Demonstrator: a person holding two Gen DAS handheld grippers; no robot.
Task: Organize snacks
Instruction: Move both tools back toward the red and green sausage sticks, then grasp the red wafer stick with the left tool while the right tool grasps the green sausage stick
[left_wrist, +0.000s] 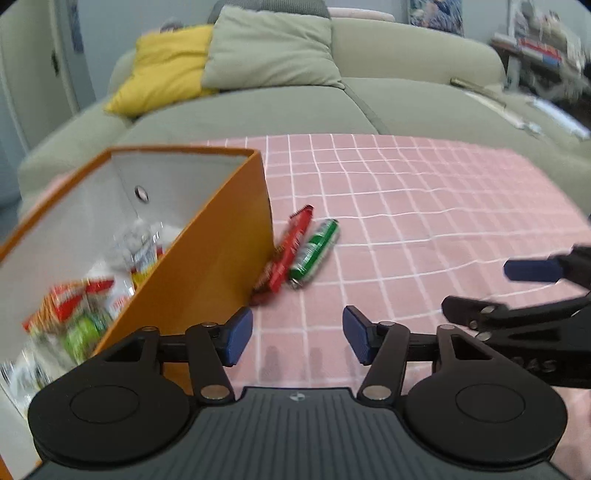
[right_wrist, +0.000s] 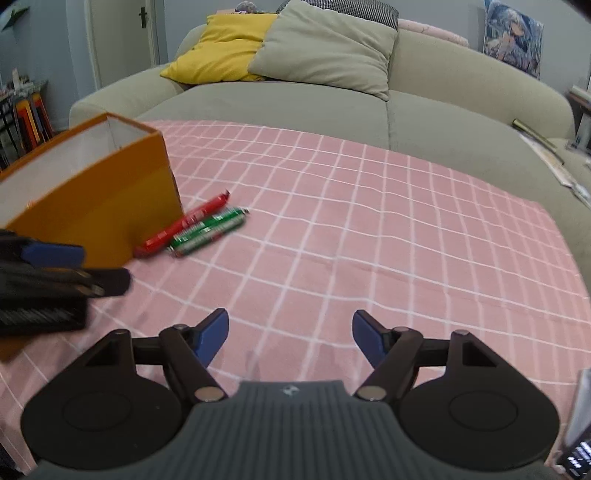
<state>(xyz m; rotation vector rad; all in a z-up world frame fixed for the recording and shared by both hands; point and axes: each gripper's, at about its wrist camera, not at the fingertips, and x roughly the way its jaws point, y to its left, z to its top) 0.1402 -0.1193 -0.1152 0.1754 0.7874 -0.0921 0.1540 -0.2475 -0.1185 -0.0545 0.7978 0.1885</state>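
Snacks, a red bar (left_wrist: 289, 253) and green roll (left_wrist: 314, 253), lie side by side on my pink checked cloth (left_wrist: 406, 206) against the orange box (left_wrist: 207, 258), both my left gripper (left_wrist: 297, 338) and right gripper (right_wrist: 290, 338) spread apart, empty.

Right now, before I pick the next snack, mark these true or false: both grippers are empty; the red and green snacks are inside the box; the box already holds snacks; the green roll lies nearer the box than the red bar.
1. Both grippers are empty: true. The left gripper and right gripper are open, holding nothing.
2. The snacks are inside the box: false. The red snack bar and green candy roll lie on the pink checked cloth.
3. The orange box holds snacks: true.
4. Green is nearer the box: false. The red bar lies between them.
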